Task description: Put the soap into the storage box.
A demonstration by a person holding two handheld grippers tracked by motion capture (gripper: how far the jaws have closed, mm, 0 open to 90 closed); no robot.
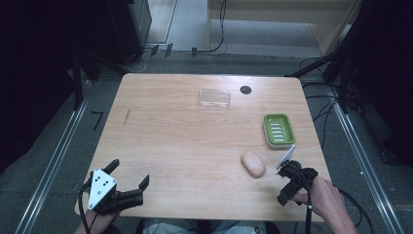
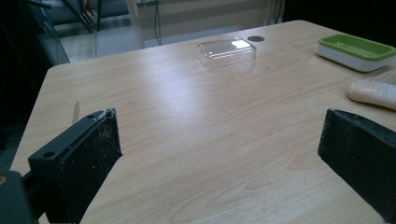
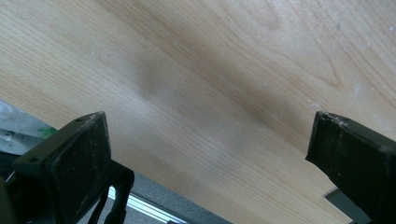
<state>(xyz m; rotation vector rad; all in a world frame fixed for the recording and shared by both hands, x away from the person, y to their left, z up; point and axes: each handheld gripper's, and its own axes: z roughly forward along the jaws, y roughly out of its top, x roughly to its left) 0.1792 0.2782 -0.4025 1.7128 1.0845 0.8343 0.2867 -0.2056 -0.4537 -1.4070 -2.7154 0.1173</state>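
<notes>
Soap bar (image 1: 253, 164) lies flat on the table (image 1: 185, 146), just left of the right gripper (image 1: 287, 168) and a bit ahead of it, nothing touching it; prob. the thing to pick, w/ the green soap dish (image 1: 278, 129) just beyond as a likely home. Right gripper jaws spread wide, empty, tilted down near the table's right edge, so little room on that side; clear wood toward the soap. Left gripper (image 1: 130, 176) also released, nothing between jaws, parked at the near-left corner, well apart. Clear lid (image 1: 214, 98) far ahead, out of the way.
</notes>
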